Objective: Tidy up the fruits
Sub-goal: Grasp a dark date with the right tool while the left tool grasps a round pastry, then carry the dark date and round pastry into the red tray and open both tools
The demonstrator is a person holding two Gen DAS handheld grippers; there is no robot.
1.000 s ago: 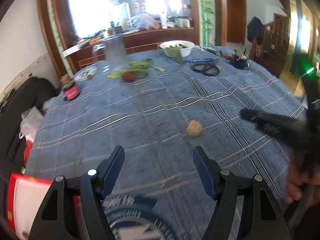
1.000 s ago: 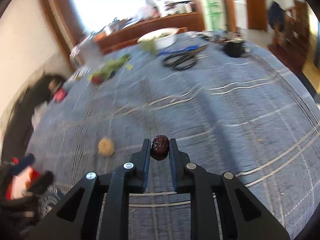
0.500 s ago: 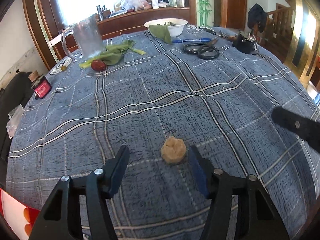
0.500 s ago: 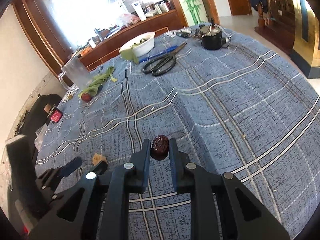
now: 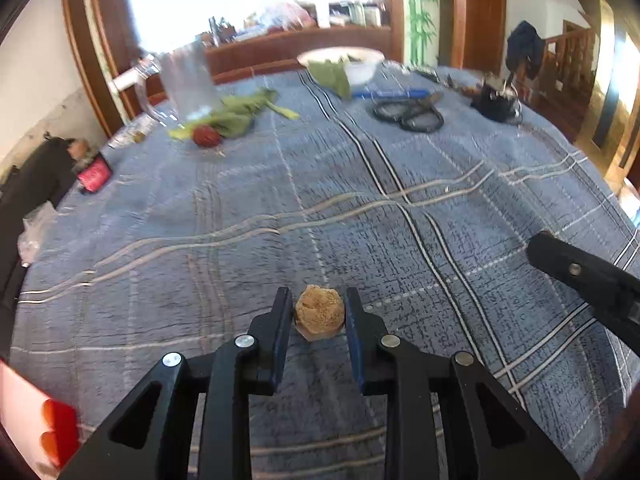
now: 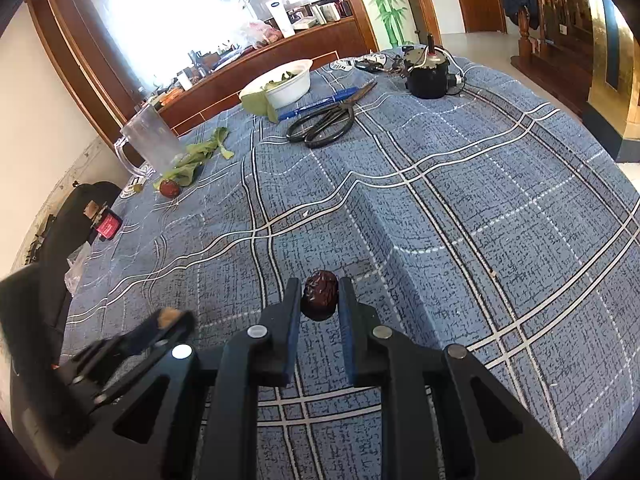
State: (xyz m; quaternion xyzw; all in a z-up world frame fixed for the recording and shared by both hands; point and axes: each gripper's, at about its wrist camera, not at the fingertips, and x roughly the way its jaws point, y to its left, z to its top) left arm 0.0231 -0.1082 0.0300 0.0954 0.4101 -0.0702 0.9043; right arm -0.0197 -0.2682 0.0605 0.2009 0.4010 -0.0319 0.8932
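Your left gripper [image 5: 319,312] was closed around the tan fruit [image 5: 319,312], both pads at its sides; whether the fruit still sat on the tablecloth [image 5: 360,200] or had cleared it could not be told from that view. Your right gripper [image 6: 319,298] was clamped on the dark date [image 6: 319,295], held above the cloth.

To do this step well, you needed to squeeze the tan fruit only as hard as it took to hold: its surface looked crumbly, and a hard pinch could have broken it. You were gripping near its widest part, which was right. A straight lift, before any swing sideways, would have kept it from rolling out. Your right gripper's finger [image 5: 576,270] showed at the edge of the left view, so the two tools were near each other; you had to keep them apart when moving.

A third red fruit [image 6: 169,188] lay far off beside the clear jug [image 6: 150,140] and the green leaves [image 6: 200,156].

No writing was readable. The red pack [image 6: 107,227] at the table's edge and the red-and-white object [image 5: 36,424] in the lower left corner carried marks too small or blurred to read.
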